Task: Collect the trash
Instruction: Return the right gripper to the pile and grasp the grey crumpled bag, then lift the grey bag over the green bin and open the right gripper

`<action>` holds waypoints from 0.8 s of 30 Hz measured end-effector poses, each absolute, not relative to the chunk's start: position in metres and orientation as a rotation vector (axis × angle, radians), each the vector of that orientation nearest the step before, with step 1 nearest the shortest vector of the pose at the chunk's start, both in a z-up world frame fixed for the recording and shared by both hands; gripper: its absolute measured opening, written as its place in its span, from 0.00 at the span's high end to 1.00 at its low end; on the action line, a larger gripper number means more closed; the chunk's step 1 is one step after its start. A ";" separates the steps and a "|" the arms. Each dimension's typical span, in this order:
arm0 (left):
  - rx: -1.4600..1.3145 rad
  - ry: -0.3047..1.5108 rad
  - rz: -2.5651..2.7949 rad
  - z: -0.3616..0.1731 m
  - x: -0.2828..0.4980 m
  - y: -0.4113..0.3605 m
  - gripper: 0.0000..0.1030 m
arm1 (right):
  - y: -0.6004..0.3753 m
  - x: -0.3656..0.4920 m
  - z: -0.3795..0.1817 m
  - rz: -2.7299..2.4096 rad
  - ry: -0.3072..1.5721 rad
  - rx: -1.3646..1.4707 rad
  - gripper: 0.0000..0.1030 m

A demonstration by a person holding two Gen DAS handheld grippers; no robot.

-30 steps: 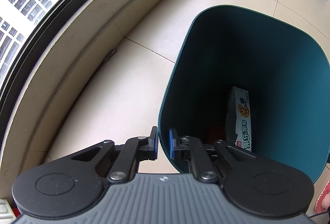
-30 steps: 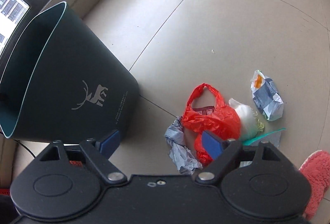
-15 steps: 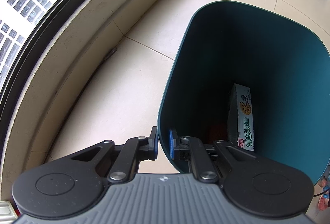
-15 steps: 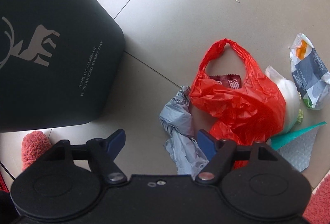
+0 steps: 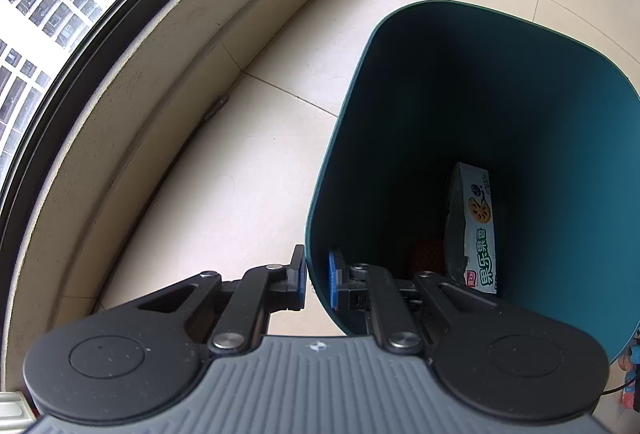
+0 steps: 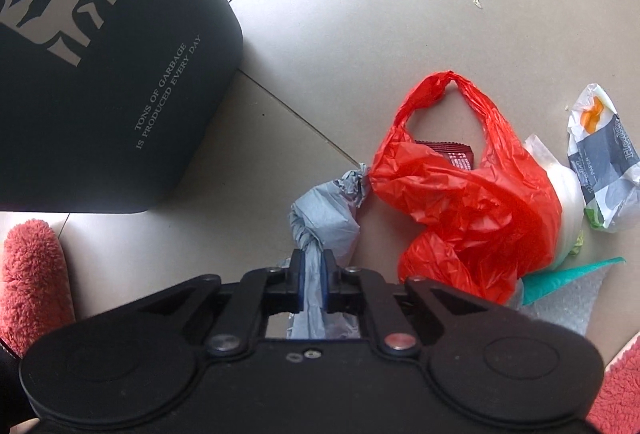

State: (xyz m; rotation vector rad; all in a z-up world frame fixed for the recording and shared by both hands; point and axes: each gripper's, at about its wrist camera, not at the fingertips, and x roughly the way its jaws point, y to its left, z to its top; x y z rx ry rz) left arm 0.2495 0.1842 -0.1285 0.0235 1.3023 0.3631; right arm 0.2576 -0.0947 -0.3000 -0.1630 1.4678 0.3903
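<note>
My left gripper (image 5: 317, 278) is shut on the rim of the dark teal trash bin (image 5: 560, 138), one finger outside the wall and one inside. A biscuit box (image 5: 478, 230) stands inside the bin beside something red at the bottom. My right gripper (image 6: 313, 274) points down at the floor and is shut on a crumpled grey plastic bag (image 6: 324, 222). Just right of it lies a red plastic bag (image 6: 476, 202) with a dark red wrapper (image 6: 456, 154) in it. The bin's outer wall (image 6: 100, 74), with a deer print, stands to the upper left.
Right of the red bag lie a white plastic piece (image 6: 564, 186), a crumpled paper wrapper (image 6: 604, 166), a teal strip (image 6: 568, 278) and bubble wrap (image 6: 560, 310). Pink fuzzy slippers (image 6: 32, 274) sit at the lower left and lower right. A window ledge (image 5: 132, 74) curves left of the bin.
My right gripper came down onto the trash pile and its fingers closed from wide open onto the grey bag. The left gripper kept its hold on the bin rim.
</note>
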 end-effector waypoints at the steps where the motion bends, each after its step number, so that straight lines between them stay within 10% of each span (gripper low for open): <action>1: 0.023 1.302 0.363 -0.128 0.249 0.185 0.90 | -0.095 0.255 -0.296 0.386 1.463 -0.162 1.00; 15: 0.015 1.303 0.373 -0.128 0.251 0.184 0.90 | -0.095 0.255 -0.317 0.357 1.478 -0.175 0.57; 20: 0.020 1.303 0.375 -0.129 0.251 0.183 0.90 | -0.098 0.254 -0.327 0.348 1.503 -0.163 0.61; 24: 0.017 1.303 0.374 -0.130 0.251 0.183 0.90 | -0.097 0.247 -0.327 0.348 1.494 -0.196 0.84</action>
